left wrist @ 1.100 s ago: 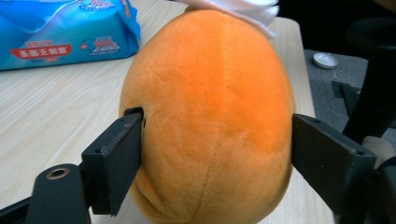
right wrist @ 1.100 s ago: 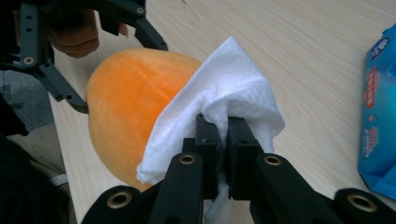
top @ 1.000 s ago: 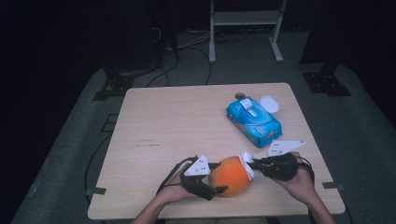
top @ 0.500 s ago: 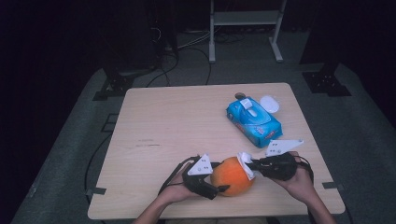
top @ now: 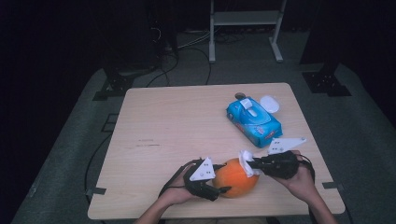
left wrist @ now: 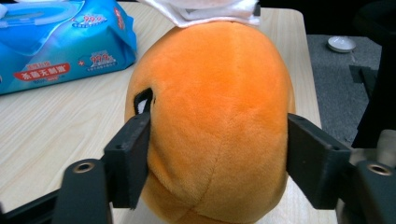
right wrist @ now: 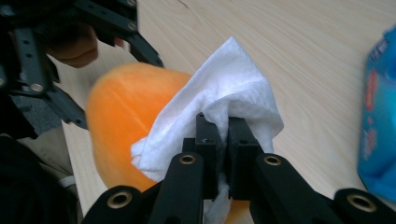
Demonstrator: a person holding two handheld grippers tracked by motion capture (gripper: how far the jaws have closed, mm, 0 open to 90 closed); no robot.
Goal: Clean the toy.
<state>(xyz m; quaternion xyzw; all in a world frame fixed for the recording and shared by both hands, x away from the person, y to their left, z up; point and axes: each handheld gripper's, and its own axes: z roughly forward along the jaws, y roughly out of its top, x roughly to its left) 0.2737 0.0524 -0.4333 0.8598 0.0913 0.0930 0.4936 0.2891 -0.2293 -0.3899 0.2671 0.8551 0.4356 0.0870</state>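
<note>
An orange plush toy is seen lying on the wooden table, close to the near edge and between the two hands. It is gripped from its left by the left gripper, whose two black jaws are set against opposite sides of the soft body; in the left gripper view both pads are seen pressed into the toy, and the jaws have just been closing in on it. A small dark loop with a white patch is seen on the toy's side, just above the left pad.

A crumpled white wipe is held by the right gripper, whose jaws are drawn almost together and clamped on it. In the right gripper view the wipe is seen bunched over the tips of the right gripper and laid against the upper right side of the toy. In the left gripper view the same wipe is seen resting on the top of the toy.

A blue pack of wipes is placed farther back on the table, towards the right side, well apart from the toy. A small white round lid is seen just beside the pack, at its far corner
</note>
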